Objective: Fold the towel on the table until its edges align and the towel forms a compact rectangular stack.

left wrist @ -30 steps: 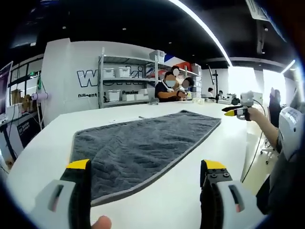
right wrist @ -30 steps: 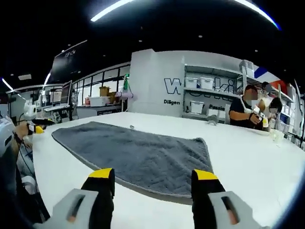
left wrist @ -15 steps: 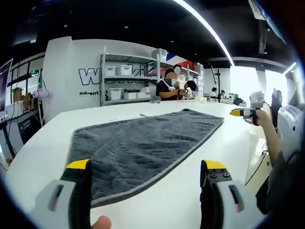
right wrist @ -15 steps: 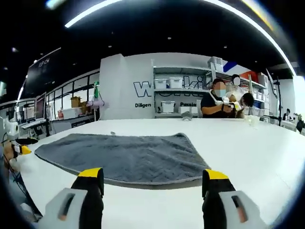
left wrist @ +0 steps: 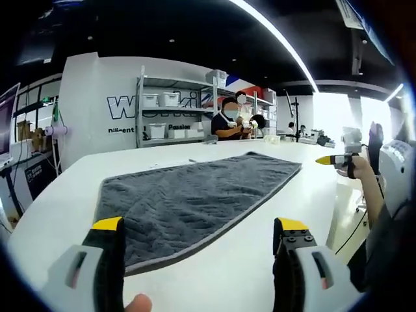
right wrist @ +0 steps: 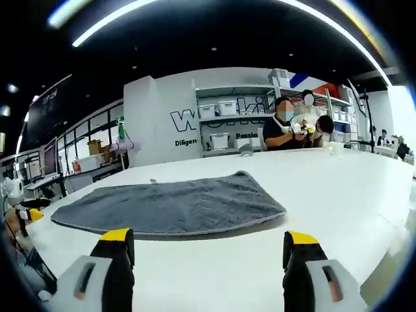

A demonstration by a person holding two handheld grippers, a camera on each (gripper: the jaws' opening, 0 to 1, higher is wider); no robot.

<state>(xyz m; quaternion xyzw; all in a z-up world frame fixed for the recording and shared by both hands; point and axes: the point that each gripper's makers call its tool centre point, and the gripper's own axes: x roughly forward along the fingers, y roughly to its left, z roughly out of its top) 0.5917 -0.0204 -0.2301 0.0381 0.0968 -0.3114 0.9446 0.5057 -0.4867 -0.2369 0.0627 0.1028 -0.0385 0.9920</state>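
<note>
In the left gripper view, the left gripper (left wrist: 198,237) has its grey, yellow-tipped fingers (left wrist: 107,227) spread wide and holding nothing, above the smooth, glossy white surface (left wrist: 240,260). Ahead of and between them lies the dark grey rectangular terry towel (left wrist: 188,198), flat and unfolded, its pile pressed into a wavy zigzag pattern, with a paler stitched hem around the edge. Its near corner sits just beyond the left finger. Far to the right, a hand holds the right gripper (left wrist: 333,159) off the towel's far end.

In the right gripper view, the right gripper (right wrist: 207,250) likewise shows its yellow-tipped fingers (right wrist: 298,239) wide apart and empty. The same towel (right wrist: 175,207) stretches ahead and to the left of them, flat on the surface (right wrist: 338,195). Metal shelving with white plastic bins (right wrist: 227,123) stands against the back wall.
</note>
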